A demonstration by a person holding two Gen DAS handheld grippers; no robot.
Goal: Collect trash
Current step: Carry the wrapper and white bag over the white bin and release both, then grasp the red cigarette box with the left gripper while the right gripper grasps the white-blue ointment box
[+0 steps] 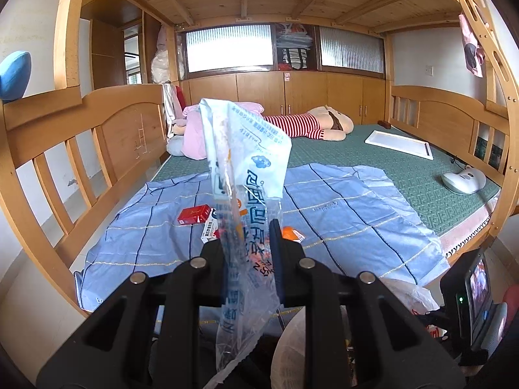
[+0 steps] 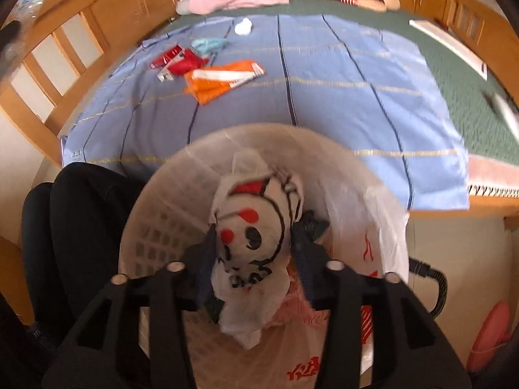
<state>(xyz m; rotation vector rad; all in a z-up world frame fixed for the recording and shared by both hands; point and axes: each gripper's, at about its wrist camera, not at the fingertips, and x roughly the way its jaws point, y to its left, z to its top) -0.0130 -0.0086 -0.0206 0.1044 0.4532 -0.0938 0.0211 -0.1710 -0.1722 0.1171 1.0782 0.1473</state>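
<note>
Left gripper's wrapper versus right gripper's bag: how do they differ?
The wrapper in the left gripper is clear film with blue print; the bag in the right gripper is opaque white with red and black marks. The wrapper stands long and upright above the bed; the bag is crumpled into a wad over the bin. Both are thin plastic, each pinched between two fingers.

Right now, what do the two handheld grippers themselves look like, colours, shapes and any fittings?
Both look alike. The left gripper and the right gripper have matte black angular bodies with elongated cut-out slots, and four round silver pins across the linkage arms. The fingers are narrow, dark blue-black pads; the right gripper's fingers look the same, slightly blurred. No cables, sleeves or markings show on them.
</note>
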